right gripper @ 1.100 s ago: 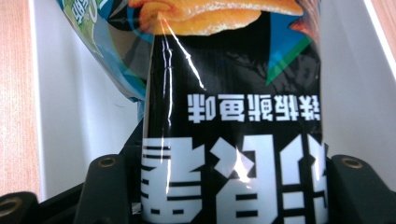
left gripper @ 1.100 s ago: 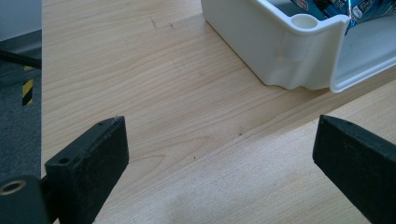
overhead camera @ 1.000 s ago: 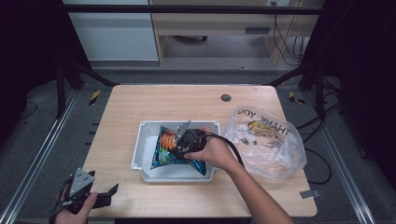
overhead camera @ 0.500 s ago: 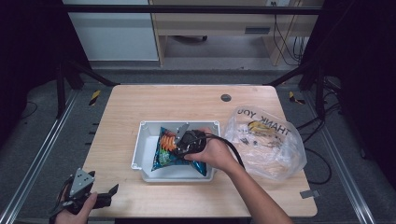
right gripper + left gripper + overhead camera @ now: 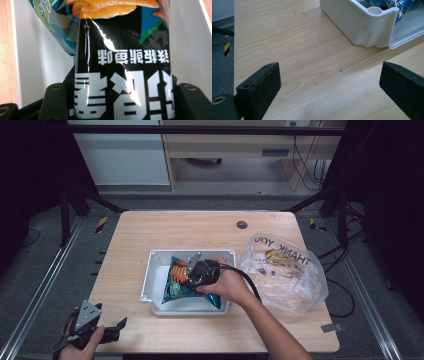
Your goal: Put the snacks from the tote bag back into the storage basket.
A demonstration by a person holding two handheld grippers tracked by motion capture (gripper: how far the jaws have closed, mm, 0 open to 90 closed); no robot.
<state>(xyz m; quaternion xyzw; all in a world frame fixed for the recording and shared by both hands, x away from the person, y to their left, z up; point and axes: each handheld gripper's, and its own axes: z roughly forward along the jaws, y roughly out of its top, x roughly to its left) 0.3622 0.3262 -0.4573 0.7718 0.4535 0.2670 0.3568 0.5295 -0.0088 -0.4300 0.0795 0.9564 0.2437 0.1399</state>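
we see a clear plastic bag point(image 5: 285, 275) printed "thank you" just right of the white tray point(image 5: 150, 275), a dark round plug point(image 5: 242, 224) on the far table point(image 5: 150, 230); nothing blocks the tray. the snack packet point(image 5: 175, 280) lies in the tray, our right gripper point(image 5: 192, 270) pinching it, jaws just easing outward yet still on it. our left gripper point(image 5: 107, 330) rests spread at the near left corner. against the earlier frame, both hands and the packet sit unchanged.

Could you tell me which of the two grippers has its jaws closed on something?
The right gripper, clamped on the blue snack packet inside the white plastic bin; the left gripper stands open over the table edge.
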